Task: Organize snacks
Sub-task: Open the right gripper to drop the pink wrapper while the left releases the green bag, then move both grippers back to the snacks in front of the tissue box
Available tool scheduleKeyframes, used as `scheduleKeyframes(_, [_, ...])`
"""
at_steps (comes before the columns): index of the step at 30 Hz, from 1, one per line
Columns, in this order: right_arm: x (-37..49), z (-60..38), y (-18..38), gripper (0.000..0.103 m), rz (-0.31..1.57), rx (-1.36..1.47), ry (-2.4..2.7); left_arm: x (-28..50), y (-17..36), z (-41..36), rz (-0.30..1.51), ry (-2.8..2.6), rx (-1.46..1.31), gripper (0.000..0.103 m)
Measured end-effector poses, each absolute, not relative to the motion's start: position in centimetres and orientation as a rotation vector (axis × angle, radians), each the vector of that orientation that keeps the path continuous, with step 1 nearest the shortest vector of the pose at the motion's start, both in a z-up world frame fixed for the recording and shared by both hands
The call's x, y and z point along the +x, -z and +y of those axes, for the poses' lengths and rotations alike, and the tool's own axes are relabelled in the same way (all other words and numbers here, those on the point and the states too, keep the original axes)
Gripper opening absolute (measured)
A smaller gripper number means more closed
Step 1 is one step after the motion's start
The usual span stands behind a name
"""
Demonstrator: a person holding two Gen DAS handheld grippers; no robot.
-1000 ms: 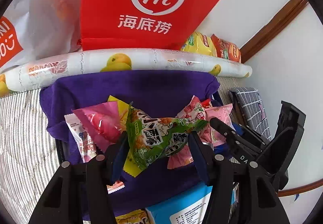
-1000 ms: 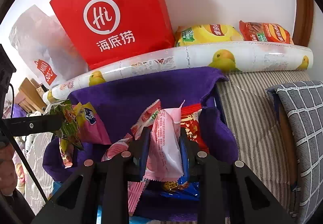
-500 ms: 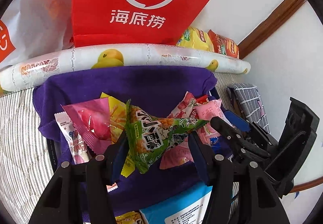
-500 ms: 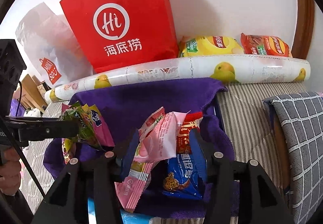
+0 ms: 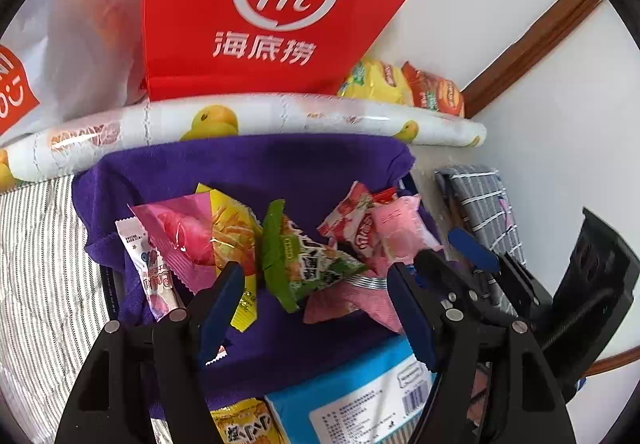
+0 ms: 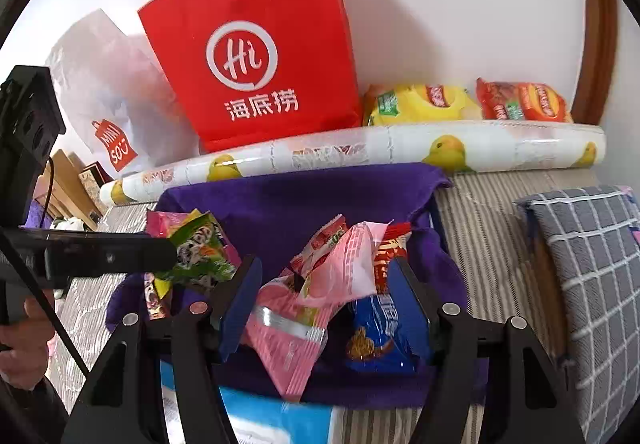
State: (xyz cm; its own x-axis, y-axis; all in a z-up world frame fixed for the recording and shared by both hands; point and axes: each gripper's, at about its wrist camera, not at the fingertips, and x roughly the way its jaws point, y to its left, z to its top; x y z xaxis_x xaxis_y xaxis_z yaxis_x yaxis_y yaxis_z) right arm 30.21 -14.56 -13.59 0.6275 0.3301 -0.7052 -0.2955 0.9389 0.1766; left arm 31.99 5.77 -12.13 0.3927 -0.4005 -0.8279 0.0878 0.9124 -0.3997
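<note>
The left gripper [image 5: 312, 284] has just been opening, and its jaws stand apart with the green snack pack [image 5: 304, 256] loose between them. The right gripper [image 6: 328, 288] has just been opening too, and the pale pink pack [image 6: 344, 264] sits between its jaws, not squeezed. Both packs lie on the purple cloth [image 5: 248, 168]. A blue pack [image 6: 380, 336] lies on the cloth too. Behind the cloth stands a red paper bag [image 6: 256, 44]

Striped bed [image 6: 492, 228], purple cloth [image 6: 296, 200] (snack-strewn)
</note>
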Motion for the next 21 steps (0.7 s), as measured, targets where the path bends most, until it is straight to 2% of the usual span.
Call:
scheduleKeyframes(8, [24.9,-15.4,10.9,0.065,0.737,-0.03,-0.257,30.2,9.4,5.3,1.036,0.351,-0.305,0.072])
scheduleKeyframes(16, [19.4,-16.3,10.7,0.065,0.739,-0.062,-0.214,27.8,6.8,3.9,1.007,0.369,-0.266,0.071])
scheduleKeyframes(21, [16.5,-17.3,11.5,0.065,0.806,-0.01,-0.269,25.7,6.2,3.8,1.002,0.369,-0.279,0.071])
